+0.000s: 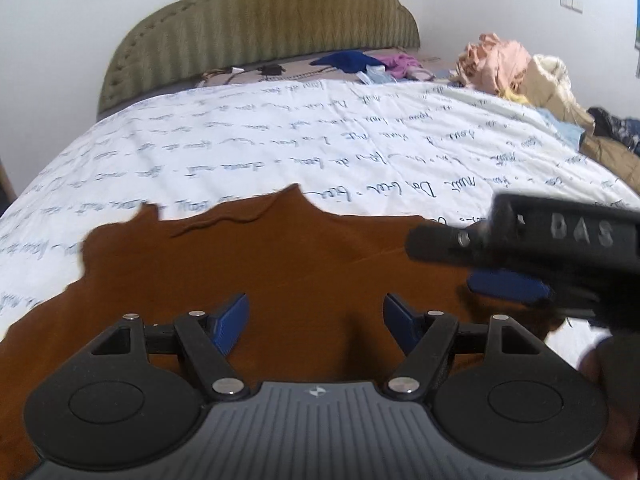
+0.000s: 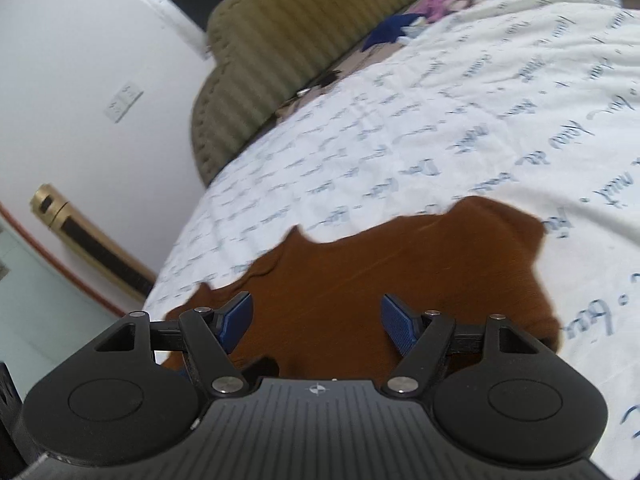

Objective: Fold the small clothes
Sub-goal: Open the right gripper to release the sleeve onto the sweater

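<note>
The brown garment (image 1: 280,264) is spread on the bed sheet (image 1: 320,140); left gripper (image 1: 316,320) and right gripper (image 2: 316,320) are held released (nothing grasped), so a single layer could be snagged and the fold skewed

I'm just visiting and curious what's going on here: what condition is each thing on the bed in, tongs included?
Brown garment: spread flat on the bedspread, not held.
Left tongs: open, empty, over the garment.
Right tongs: open, empty, over the garment.
White bedspread: laid out smooth.
Pile of clothes: crumpled, unfolded, at the far corner.
Dark blue garment: crumpled near the headboard.
</note>
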Tool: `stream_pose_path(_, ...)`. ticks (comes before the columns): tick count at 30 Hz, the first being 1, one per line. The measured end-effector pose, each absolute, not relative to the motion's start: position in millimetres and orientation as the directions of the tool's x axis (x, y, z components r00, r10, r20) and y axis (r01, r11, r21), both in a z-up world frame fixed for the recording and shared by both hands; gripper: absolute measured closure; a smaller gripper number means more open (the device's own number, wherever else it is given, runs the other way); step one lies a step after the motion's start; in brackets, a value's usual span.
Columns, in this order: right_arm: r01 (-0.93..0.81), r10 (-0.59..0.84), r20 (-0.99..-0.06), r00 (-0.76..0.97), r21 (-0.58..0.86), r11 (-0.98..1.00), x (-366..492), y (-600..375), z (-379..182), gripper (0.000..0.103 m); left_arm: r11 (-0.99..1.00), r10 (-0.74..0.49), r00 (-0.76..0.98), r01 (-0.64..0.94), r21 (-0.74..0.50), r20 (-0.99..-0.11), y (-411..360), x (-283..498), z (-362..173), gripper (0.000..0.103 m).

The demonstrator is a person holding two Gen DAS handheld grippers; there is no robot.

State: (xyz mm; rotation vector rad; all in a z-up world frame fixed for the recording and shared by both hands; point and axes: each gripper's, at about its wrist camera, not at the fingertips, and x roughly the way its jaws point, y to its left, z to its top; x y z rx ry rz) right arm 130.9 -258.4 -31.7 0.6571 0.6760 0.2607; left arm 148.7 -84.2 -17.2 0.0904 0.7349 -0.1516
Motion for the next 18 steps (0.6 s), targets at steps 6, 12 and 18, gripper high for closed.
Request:
stream_pose_path(6,0.072,0.365,-0.537,0.760,0.629,0.774,137,-290,-56,0.038,0.984,0.088,0.710,0.048,0.173,-0.698,-83,167,-49,0.024)
stream_pose_path(12,0.047,0.379,-0.542,0.750,0.615,0.787,138,-294,-57,0.045,0.967,0.249,0.677,-0.131,0.219,-0.693,-2,151,-44,0.016)
stream_pose_path(18,-0.034,0.451,-0.492,0.744,0.647,0.762,133,-271,-39,0.042,0.930,0.359,0.647,-0.308,0.200,-0.673,52,122,-20,0.017)
